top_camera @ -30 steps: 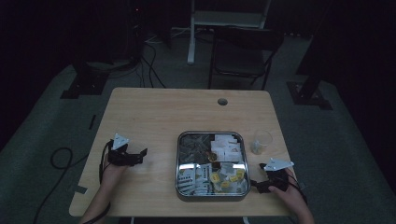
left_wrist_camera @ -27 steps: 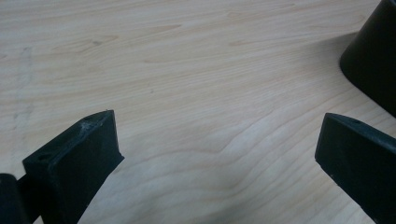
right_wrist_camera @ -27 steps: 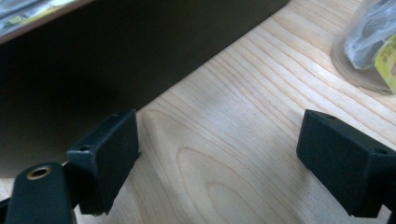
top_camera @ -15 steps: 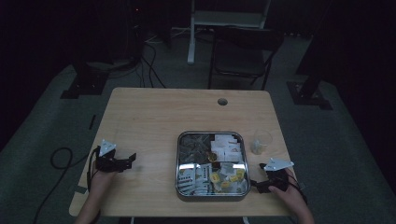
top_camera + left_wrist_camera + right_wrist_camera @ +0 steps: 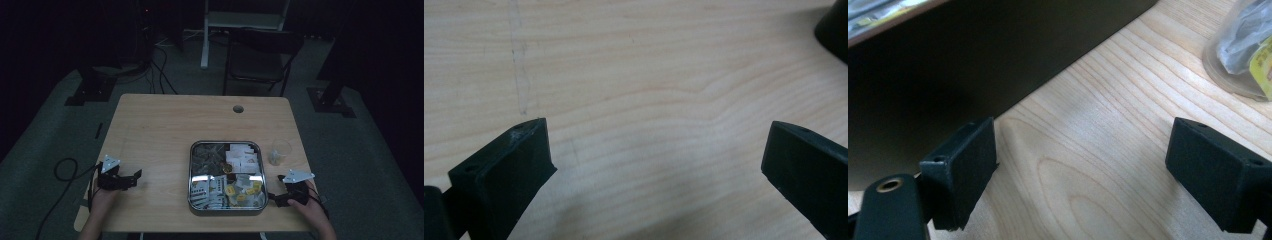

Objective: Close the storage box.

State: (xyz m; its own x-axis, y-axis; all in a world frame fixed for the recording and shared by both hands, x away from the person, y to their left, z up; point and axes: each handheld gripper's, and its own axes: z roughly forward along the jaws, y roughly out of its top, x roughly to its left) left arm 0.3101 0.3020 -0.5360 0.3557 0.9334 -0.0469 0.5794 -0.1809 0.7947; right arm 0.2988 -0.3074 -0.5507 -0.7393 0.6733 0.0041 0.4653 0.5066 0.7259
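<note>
Resting low on the surface, both grippers hold nothing. The right gripper has its fingers spread wide, with the tray wall just beside its left finger and the cup ahead and to the right. The left gripper also has its fingers spread over bare wood, well apart from the tray.

Judged from here, the main risk is the right finger catching the cup on a forward reach: it looks light and clear, so a nudge could tip it. A low sweep could also knock the tray wall and shift it.

The tray holds small packets, white ones toward the far side and yellow ones nearest the right fingers, plus darker items I cannot identify. The cup holds a crumpled wrapper with a yellow bit.
</note>
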